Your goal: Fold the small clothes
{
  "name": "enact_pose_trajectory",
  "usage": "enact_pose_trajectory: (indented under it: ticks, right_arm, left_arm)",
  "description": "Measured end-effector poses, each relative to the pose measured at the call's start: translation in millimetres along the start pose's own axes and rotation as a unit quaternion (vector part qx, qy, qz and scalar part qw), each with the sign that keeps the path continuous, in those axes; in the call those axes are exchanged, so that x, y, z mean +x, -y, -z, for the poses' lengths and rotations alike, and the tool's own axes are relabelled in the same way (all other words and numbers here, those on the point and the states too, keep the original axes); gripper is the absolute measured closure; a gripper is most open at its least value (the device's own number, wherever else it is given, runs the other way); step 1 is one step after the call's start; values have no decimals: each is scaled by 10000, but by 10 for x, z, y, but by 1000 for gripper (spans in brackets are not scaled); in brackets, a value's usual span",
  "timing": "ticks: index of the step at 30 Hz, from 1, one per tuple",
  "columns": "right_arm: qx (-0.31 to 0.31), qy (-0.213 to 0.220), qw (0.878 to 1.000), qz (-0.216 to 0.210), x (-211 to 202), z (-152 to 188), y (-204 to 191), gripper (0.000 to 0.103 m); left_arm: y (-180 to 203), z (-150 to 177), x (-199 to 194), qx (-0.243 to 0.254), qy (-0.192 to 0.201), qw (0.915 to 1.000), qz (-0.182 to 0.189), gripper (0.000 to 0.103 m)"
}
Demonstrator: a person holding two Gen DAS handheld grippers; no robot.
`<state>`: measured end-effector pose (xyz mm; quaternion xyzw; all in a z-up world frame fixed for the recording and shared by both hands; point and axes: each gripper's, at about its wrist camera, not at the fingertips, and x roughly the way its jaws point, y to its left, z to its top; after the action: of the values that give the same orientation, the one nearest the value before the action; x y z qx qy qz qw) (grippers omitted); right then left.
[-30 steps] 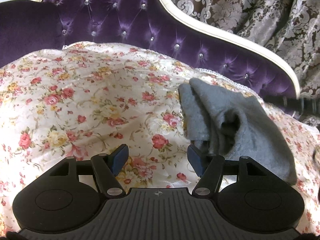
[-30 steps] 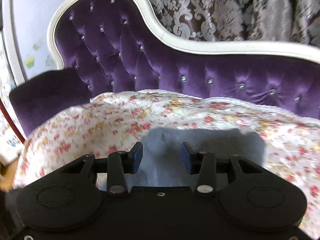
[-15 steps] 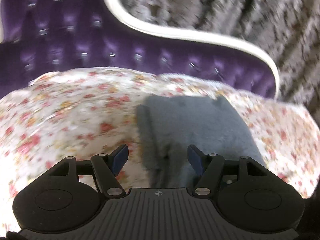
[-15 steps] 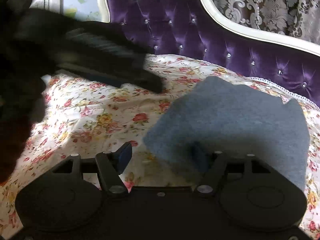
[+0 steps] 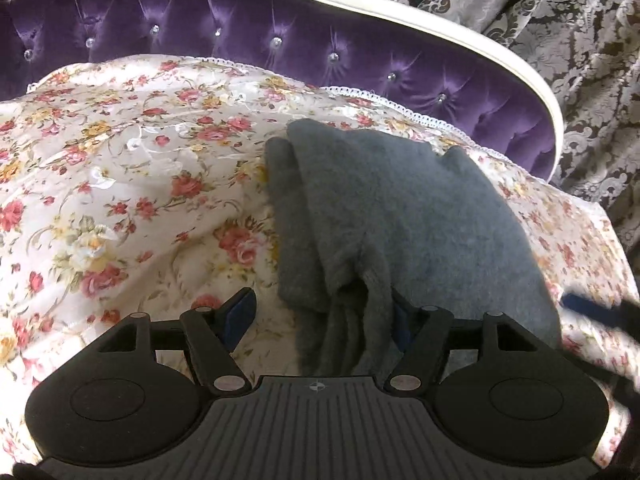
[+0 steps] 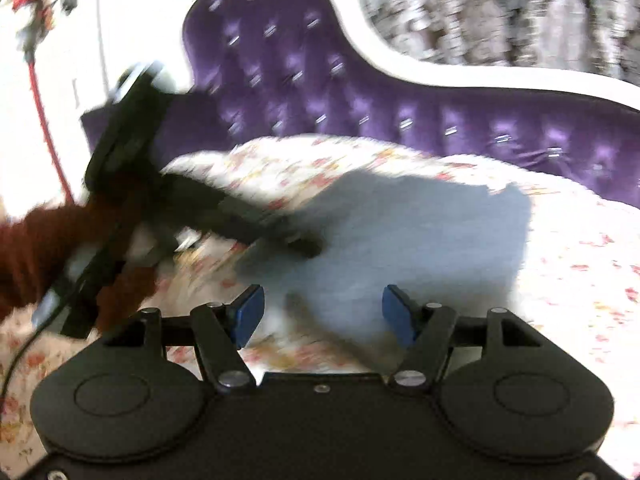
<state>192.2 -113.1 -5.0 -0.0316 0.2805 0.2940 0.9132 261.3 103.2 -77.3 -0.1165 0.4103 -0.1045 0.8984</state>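
Observation:
A small grey garment (image 5: 400, 216) lies partly folded on the floral cloth (image 5: 120, 168) over the purple sofa seat. My left gripper (image 5: 320, 314) is open, with the garment's bunched near edge lying between its blue pads (image 5: 240, 314). In the blurred right wrist view the garment (image 6: 400, 232) lies ahead of my open right gripper (image 6: 324, 312), whose jaws stand over its near edge. The left gripper and the person's red-sleeved arm (image 6: 40, 248) reach onto the garment's left edge there. The right gripper's tip shows at the left view's right edge (image 5: 592, 312).
The tufted purple sofa back (image 5: 240, 28) with its white frame (image 5: 440, 32) rises behind the cloth. A patterned curtain (image 5: 580, 40) hangs behind at the right. The cloth's right side drops off near the sofa end.
Both grippers have swung about. The left has come in low at the garment's near edge, so the folds now lie between its pads. The right view is now motion-blurred and centred on the garment.

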Motion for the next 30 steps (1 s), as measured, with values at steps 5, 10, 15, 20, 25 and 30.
enact_pose_trajectory:
  ticks: [5, 10, 15, 20, 25, 30]
  right_arm:
    - [749, 311, 9959, 396, -30, -191, 474, 33]
    - [717, 263, 9953, 597, 79, -192, 546, 33]
    - [215, 331, 9975, 592, 49, -91, 262, 33]
    - [-977, 242, 9944, 338, 136, -20, -285, 33]
    - [-2105, 73, 9771, 296, 339, 73, -759, 33]
    - [-2377, -181, 9700, 479, 596, 81, -887, 43]
  left_arm:
    - [15, -89, -95, -66, -84, 9999, 135, 37]
    - [-97, -450, -270, -442, 302, 9974, 479, 34]
    - [-141, -838, 136, -724, -406, 9932, 813, 31]
    - [-147, -917, 535, -960, -887, 9862, 1012, 32]
    - [-119, -1011, 666, -1088, -815, 9857, 1000, 53]
    - [-152, -1002, 660, -1033, -610, 9876, 1015, 92]
